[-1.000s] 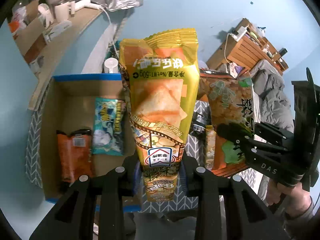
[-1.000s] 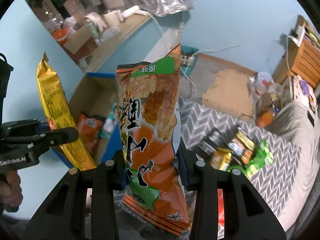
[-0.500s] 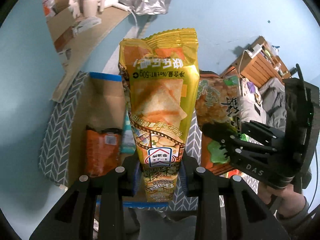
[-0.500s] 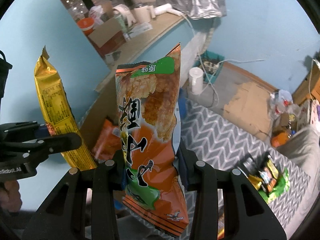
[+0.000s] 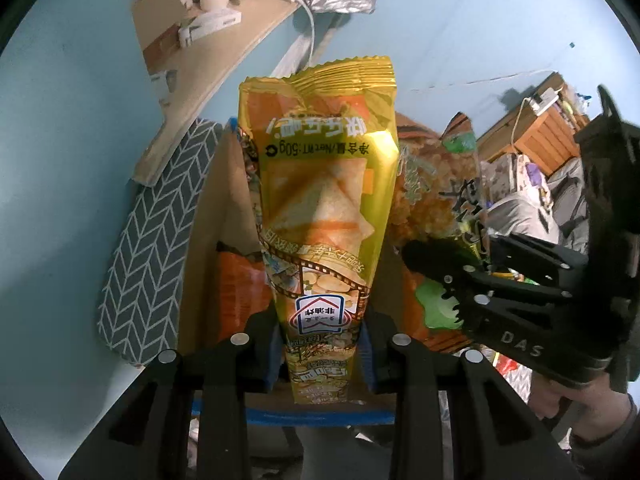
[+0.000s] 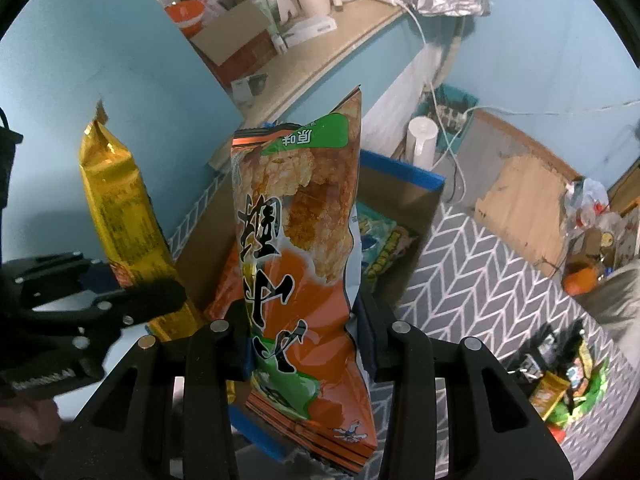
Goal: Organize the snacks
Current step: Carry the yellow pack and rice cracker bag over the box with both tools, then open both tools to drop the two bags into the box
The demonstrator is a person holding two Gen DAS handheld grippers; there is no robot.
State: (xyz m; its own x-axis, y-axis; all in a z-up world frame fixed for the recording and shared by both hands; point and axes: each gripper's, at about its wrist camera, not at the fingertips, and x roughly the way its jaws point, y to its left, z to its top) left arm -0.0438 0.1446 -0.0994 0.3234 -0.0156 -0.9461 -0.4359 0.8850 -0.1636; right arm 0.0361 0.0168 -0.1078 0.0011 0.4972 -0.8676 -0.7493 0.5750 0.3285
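While the glossy yellow foil chip bag (image 5: 320,216) stands pinched between the left gripper's (image 5: 322,354) fingers, the orange-and-green crinkly snack bag (image 6: 298,248) sits clamped in the right gripper (image 6: 306,344), both above the blue-edged cardboard box (image 6: 404,196).

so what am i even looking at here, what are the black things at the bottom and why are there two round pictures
No robot here: a person holds a hand tool with a two-finger claw in each hand. Each tool carries a wide-angle camera looking along its fingers, hence two round pictures.

The left claw is clamped on a yellow chip bag. The right claw is clamped on an orange rice-cracker bag. Each picture also shows the other tool from the side.

Beyond them sits a cardboard box with blue tape on its rim, on a grey zigzag-patterned cloth. A teal snack pack lies in the box, and an orange pack as well. More snacks lie loose on the cloth.
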